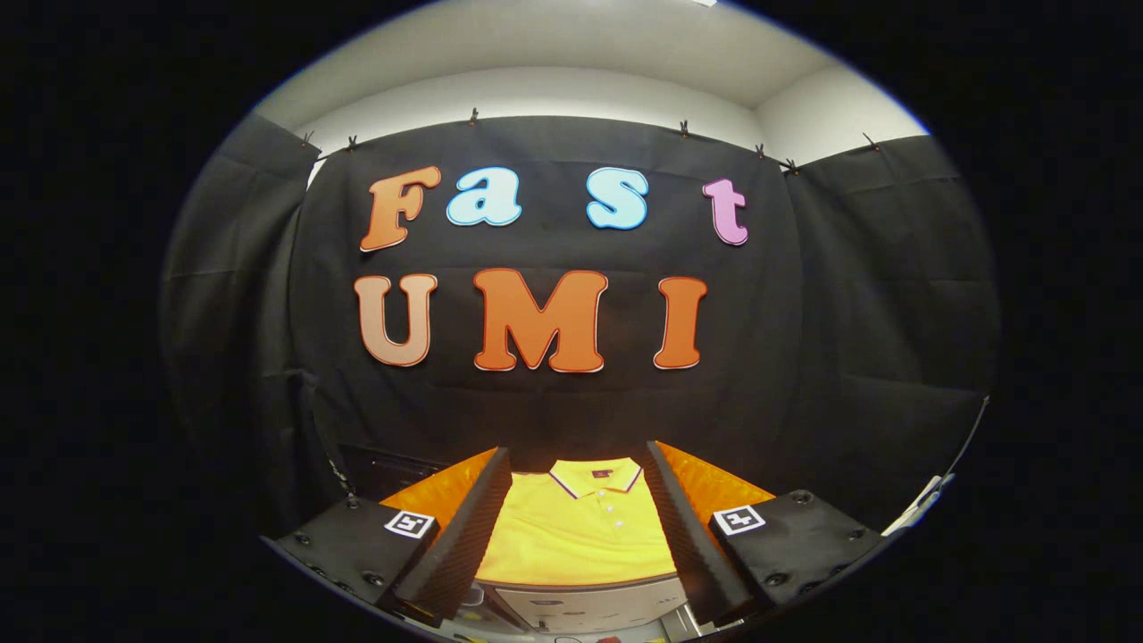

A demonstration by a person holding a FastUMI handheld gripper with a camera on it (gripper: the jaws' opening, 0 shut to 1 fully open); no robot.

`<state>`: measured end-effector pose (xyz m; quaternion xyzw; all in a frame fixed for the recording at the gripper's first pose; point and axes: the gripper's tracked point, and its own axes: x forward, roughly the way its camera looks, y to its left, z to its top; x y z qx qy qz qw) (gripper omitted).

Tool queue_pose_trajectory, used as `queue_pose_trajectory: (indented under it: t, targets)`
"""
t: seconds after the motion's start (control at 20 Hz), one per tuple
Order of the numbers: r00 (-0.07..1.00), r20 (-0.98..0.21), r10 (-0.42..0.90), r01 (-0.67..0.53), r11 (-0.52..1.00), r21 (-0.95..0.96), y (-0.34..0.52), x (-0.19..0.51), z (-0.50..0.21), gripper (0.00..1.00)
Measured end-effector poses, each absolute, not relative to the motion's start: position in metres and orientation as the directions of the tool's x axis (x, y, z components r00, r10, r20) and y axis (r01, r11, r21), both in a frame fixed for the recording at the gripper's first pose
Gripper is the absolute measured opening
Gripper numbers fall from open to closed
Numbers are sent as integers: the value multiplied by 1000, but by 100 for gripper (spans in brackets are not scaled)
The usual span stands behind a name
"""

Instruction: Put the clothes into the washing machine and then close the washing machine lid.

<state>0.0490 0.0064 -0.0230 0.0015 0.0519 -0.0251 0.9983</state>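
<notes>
One gripper (576,527) is seen at the bottom of the gripper view, its two fingers spread wide apart with nothing held between them. On the left, one finger (455,536) is shown with a square marker on its flat base; on the right, the other finger (692,536) carries a matching marker, so two markers are counted.

Between the fingers and just ahead of them, one yellow polo shirt (576,531) is laid flat and folded on top of a pale appliance (589,603), which may be the washing machine, though this cannot be told for certain. The shirt is not touched by either finger. Its long axis runs away from the gripper, with the collar (596,475) pointed toward the booth's wall and the lower folded edge lying nearest the gripper. The collar is edged with a dark and white stripe, and a short row of buttons is seen below it; their number cannot be counted with confidence.

No open container is made out, and whether the appliance's lid is open or closed cannot be told. Beyond the shirt, the black cloth wall (857,313) is hung, with a pale ceiling (571,54) above it.
</notes>
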Motion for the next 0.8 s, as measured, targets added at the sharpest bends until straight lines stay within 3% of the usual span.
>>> queue_pose_trajectory:
  t: [0.35,0.8]
  targets:
    - [972,-222,-70,64,997,-35,-27,108,-70,98]
    - [878,-476,-43,58,998,17,-68,211,-196,98]
